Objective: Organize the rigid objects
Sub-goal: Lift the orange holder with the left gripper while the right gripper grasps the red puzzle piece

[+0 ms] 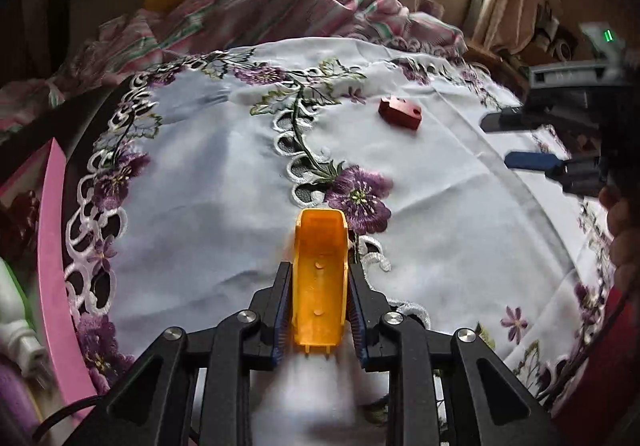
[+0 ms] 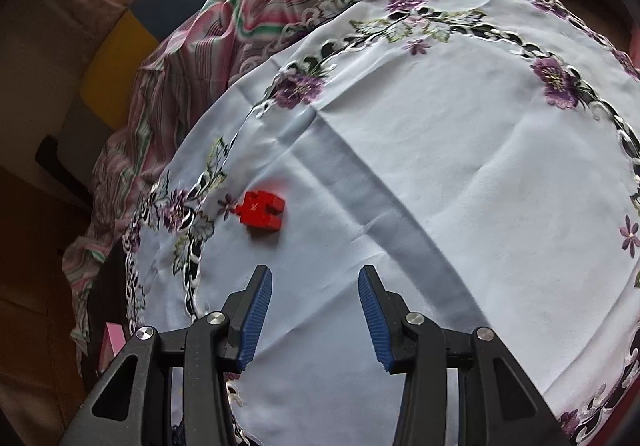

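Floral tablecloth [image 1: 208, 173] w/ red block [image 1: 400, 111], left gripper [image 1: 319, 306] clamping orange part [image 1: 319, 278], right gripper [image 2: 315, 310] apart

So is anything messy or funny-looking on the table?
Not really. The red block lies alone on the flowered tablecloth, and the left gripper holds an orange piece. Only the striped cloth behind looks rumpled.

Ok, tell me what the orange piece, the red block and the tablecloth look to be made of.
Orange piece: likely moulded plastic, matt, with round mould marks inside.
Red block: hard, perhaps painted metal or plastic, with crisp slotted edges.
Tablecloth: woven fabric, creased, with embroidered purple flowers.
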Tool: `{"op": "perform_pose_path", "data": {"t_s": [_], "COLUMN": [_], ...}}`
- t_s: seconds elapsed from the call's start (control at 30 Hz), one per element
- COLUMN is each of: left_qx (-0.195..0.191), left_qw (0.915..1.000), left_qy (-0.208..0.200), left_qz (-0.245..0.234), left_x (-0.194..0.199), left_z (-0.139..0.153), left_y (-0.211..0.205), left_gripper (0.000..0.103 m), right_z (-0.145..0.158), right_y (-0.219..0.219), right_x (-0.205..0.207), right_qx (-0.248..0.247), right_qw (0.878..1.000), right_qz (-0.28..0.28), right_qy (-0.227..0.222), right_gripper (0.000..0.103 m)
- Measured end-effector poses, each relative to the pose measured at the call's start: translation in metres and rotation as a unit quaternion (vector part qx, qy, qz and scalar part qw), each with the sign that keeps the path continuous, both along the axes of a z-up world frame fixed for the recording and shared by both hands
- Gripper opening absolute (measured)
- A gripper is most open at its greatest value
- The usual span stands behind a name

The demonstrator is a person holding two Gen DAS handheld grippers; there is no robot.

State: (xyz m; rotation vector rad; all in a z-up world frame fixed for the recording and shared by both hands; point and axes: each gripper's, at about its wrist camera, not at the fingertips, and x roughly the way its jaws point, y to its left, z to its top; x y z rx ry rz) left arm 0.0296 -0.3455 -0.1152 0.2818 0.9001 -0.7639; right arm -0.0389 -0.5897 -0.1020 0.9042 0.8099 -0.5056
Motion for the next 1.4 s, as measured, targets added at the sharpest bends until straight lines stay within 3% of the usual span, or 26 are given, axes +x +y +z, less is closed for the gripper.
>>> {"op": "perform_pose_path", "data": {"t_s": [0.17, 0.23, 0.47, 0.63, 0.73, 0.9, 1.07, 1.23, 1.27, 1.4], "left_qx": [-0.006, -0.011, -0.02, -0.026, -0.027, -0.027, -0.02, -0.016, -0.017, -0.024], "left_qw": [1.0, 0.9999, 0.9998, 0.9996, 0.9996, 0.9996, 0.9998, 0.9997, 0.9996, 0.9991], "left_qy": [-0.004, -0.001, -0.002, 0.003, 0.002, -0.003, 0.0, -0.003, -0.01, -0.025], "left_qz": [-0.001, 0.0, -0.001, 0.0, -0.001, -0.004, 0.002, 0.017, 0.02, 0.025], "left_x": [-0.001, 0.0, 0.0, 0.0, 0.001, -0.001, 0.001, -0.002, -0.004, -0.013], "left_z": [-0.002, -0.002, -0.002, -0.003, -0.002, -0.002, 0.0, 0.01, 0.015, 0.033], "left_y": [0.001, 0.002, 0.005, 0.006, 0.006, 0.006, 0.007, 0.018, 0.021, 0.033], "left_gripper": [0.026, 0.026, 0.026, 0.026, 0.026, 0.026, 0.026, 0.026, 0.026, 0.026], "right_z": [0.007, 0.011, 0.001, -0.023, -0.025, -0.019, -0.007, -0.026, -0.023, -0.025], "right_y": [0.019, 0.021, 0.006, 0.0, 0.004, 0.017, 0.052, 0.086, 0.09, 0.093], "right_x": [0.029, 0.046, 0.103, 0.128, 0.135, 0.127, 0.09, 0.065, 0.068, 0.072], "right_qx": [-0.033, -0.051, -0.095, -0.1, -0.131, -0.132, -0.115, -0.132, -0.157, -0.161], "right_qw": [0.997, 0.995, 0.99, 0.986, 0.98, 0.975, 0.97, 0.953, 0.946, 0.944], "right_qz": [0.066, 0.078, 0.07, 0.074, 0.088, 0.129, 0.177, 0.221, 0.232, 0.241], "right_qy": [0.023, 0.03, 0.073, 0.109, 0.117, 0.121, 0.122, 0.161, 0.164, 0.155], "right_gripper": [0.046, 0.05, 0.052, 0.052, 0.048, 0.048, 0.048, 0.044, 0.044, 0.044]}}
